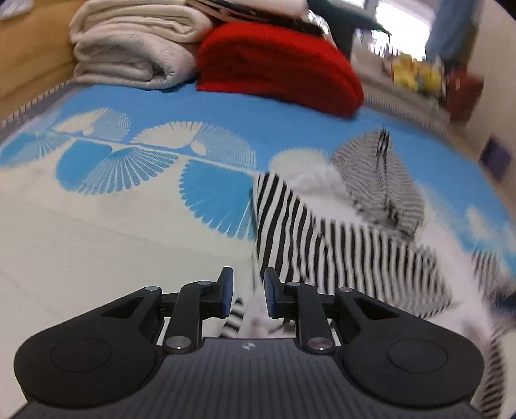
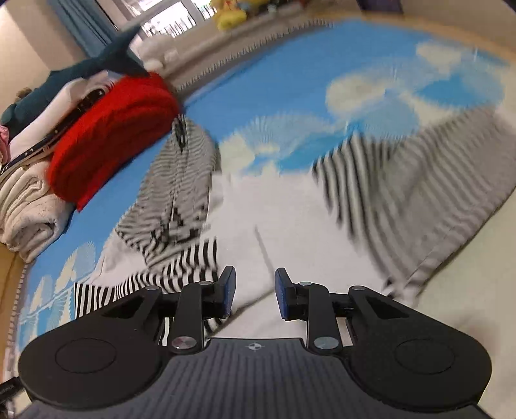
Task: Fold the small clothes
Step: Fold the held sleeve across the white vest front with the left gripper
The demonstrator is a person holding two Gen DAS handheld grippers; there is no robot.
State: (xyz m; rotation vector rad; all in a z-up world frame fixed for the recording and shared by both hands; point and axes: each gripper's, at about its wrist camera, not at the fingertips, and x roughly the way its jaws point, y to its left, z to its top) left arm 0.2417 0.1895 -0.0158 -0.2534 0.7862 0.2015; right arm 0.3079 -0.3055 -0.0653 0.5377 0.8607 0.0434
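On bedspread (image 1: 96,225), striped garment (image 1: 322,245) lies rumpled

The small garment (image 1: 338,245) is white with black stripes, bold on one part and finer, greyer on another; its middle (image 2: 258,219) looks plain white. It lies on a bedspread (image 1: 129,199) of bright blue and cream, printed with fan-shaped feathery motifs. The folded blanket (image 1: 277,64) is vivid red, the folded quilt (image 1: 132,48) beside it off-white. The plush shark (image 2: 96,64) is dark teal-blue. Both grippers (image 1: 248,291) (image 2: 254,291) are black with blue pads. The curtain (image 2: 80,25) is blue.
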